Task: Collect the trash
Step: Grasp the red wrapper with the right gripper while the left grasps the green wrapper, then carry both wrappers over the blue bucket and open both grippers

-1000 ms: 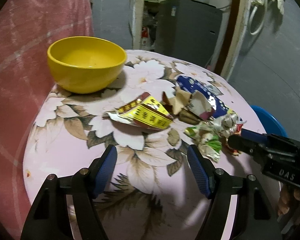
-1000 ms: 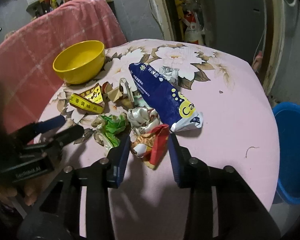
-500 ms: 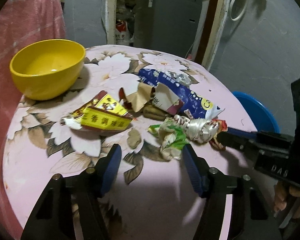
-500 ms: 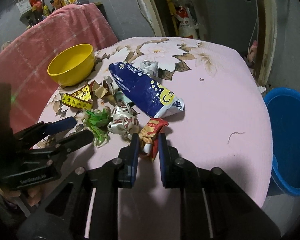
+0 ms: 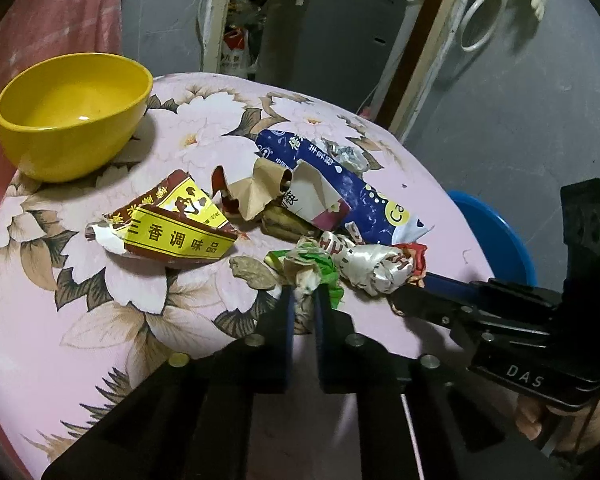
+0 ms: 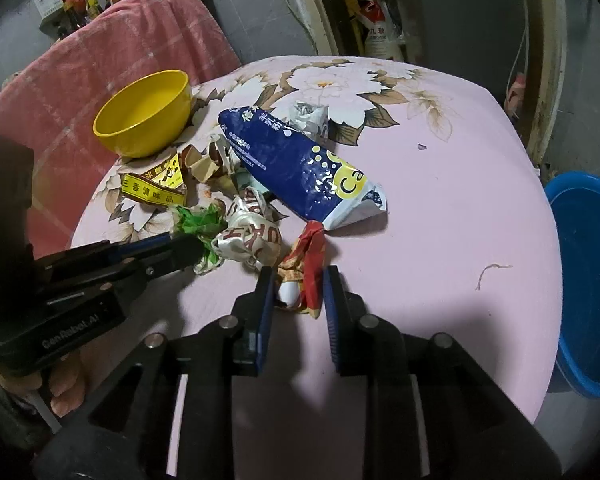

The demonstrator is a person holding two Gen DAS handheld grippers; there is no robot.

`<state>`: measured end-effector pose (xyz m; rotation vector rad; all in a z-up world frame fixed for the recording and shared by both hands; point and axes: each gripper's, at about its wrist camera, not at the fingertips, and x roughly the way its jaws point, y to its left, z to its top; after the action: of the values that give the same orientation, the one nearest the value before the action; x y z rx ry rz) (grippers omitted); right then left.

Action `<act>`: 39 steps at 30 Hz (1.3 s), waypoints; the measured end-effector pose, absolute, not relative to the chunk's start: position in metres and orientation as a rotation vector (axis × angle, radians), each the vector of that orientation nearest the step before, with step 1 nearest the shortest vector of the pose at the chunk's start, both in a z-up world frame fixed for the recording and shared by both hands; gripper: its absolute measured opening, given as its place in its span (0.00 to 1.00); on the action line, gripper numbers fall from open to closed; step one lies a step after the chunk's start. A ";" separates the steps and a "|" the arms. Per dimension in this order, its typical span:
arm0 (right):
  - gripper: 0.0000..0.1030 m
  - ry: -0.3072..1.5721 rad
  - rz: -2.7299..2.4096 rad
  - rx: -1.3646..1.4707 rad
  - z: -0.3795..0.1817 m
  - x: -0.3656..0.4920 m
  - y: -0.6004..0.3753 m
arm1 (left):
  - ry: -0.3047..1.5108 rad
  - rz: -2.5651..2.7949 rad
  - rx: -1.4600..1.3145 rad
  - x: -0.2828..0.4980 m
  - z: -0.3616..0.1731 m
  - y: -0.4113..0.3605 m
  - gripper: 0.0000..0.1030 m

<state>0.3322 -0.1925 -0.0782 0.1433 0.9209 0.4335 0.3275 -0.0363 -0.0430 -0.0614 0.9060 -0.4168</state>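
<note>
The left gripper [image 5: 302, 300] has its two blue-padded fingers pressed together on the near end of a crumpled green-and-white plastic wrapper [image 5: 312, 270], which lies on the pink flower-printed tablecloth [image 5: 80, 320] directly ahead of its tips. Just to the right of that wrapper sits a scrunched white foil wrapper with red lettering [image 5: 374, 268], and beyond it to the right the right gripper [image 6: 298, 284] comes in – its jaws are opening slightly, with a twisted red-and-yellow wrapper [image 6: 310, 258] between the pads, the right pad against it and a narrow gap at the left one. Ahead of the left gripper and to its left lies a torn yellow-and-brown seasoning packet [image 5: 172, 228]; farther ahead are folded brown paper scraps [image 5: 256, 192] and a long dark-blue plastic pouch [image 5: 340, 184]. A round yellow bowl [image 5: 72, 112] stands far ahead on the left – well apart from the litter. A blue plastic tub [image 6: 588, 276] sits beside the table, off to the right gripper's right
</note>
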 end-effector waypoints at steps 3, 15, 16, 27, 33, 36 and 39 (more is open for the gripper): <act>0.42 0.911 0.441 0.147 -0.077 0.329 -0.193 | 0.901 -0.416 -0.062 0.321 -0.039 -0.037 0.04; 0.40 0.768 0.429 0.204 -0.051 0.277 -0.222 | 0.799 -0.339 -0.087 0.266 -0.020 -0.049 0.03; 0.40 0.739 0.424 0.205 -0.047 0.270 -0.225 | 0.757 -0.340 -0.085 0.259 -0.013 -0.053 0.03; 0.42 0.306 0.241 0.149 0.026 0.205 -0.285 | 0.387 -0.421 -0.061 0.227 0.053 -0.120 0.03; 0.43 0.113 0.109 0.075 0.062 0.177 -0.321 | 0.191 -0.486 -0.036 0.219 0.088 -0.165 0.03; 0.43 0.067 0.060 0.050 0.072 0.172 -0.336 | 0.137 -0.527 -0.021 0.217 0.101 -0.188 0.03; 0.43 0.042 0.014 0.042 0.076 0.169 -0.352 | 0.134 -0.573 -0.009 0.224 0.104 -0.208 0.03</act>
<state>0.1687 -0.3517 0.0760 0.0420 0.0423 0.0140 0.2236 -0.2084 0.1040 -0.0089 0.1344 -0.5728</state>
